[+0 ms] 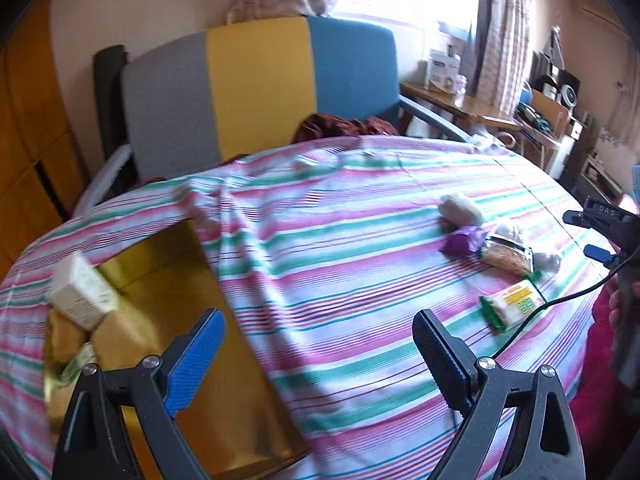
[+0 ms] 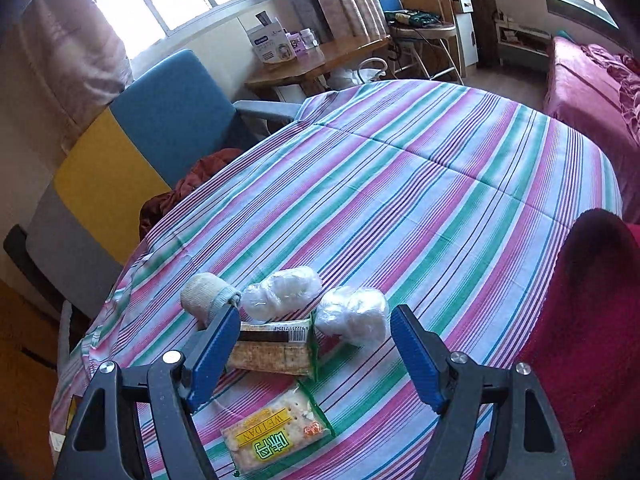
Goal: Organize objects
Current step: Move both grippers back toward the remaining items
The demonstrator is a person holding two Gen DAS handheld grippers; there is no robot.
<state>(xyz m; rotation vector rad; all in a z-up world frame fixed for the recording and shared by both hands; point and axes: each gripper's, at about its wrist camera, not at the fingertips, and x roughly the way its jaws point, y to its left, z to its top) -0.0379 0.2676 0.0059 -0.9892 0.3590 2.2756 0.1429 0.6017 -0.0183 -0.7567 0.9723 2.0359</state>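
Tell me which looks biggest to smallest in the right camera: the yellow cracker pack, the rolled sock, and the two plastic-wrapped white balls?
1. Yellow cracker pack, though it lies nearest the camera, which makes it look bigger.
2. The two plastic-wrapped white balls; they look about alike, so I won't rank them.
3. Rolled sock, partly hidden behind a gripper finger.

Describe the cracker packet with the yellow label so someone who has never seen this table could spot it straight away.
Start from the striped tablecloth and find the cluster of small items in front of the right hand-held gripper. The cracker packet lies flat at the cluster's near end, closest to the camera. Unlike the barcode-side-up packet beyond it and the two white plastic-wrapped bundles, it shows a yellow label and green edges.
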